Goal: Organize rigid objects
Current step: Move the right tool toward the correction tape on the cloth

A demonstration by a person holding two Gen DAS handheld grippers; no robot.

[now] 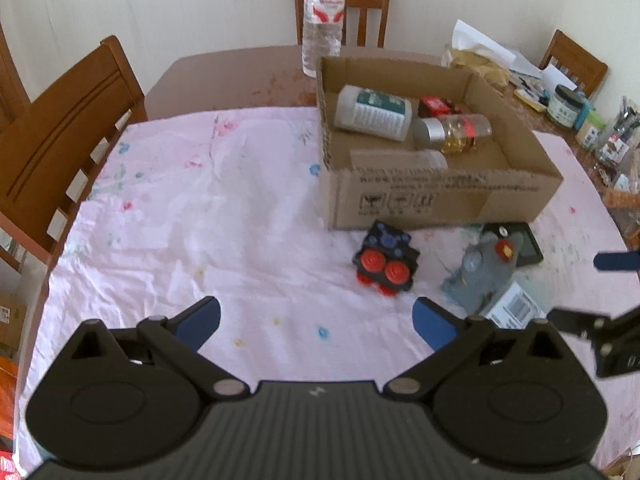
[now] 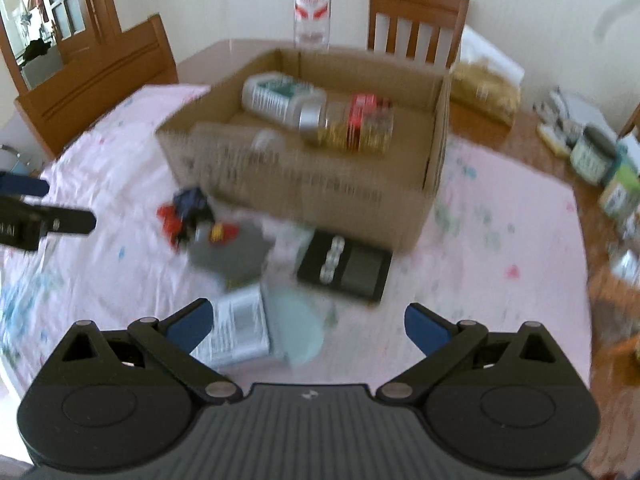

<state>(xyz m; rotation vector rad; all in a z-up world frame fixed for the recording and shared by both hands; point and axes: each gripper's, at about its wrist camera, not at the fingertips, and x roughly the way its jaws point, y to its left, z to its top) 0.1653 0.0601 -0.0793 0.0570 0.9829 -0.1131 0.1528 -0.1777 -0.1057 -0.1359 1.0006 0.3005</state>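
A cardboard box (image 1: 440, 196) is sitting on a pink cloth, already holding bottles lying on their sides, likely as the sorting bin. Just before it, a black toy train (image 1: 386, 262), grey toy (image 1: 486, 276) and black device (image 2: 346, 270) are waiting. Left gripper (image 1: 316, 320) and right gripper (image 2: 306, 320) are both hovering wide, holding nothing

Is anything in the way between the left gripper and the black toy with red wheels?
No, nothing visible. The left gripper is open, with only bare pink cloth between it and the toy. The grey toy sits off to the side.
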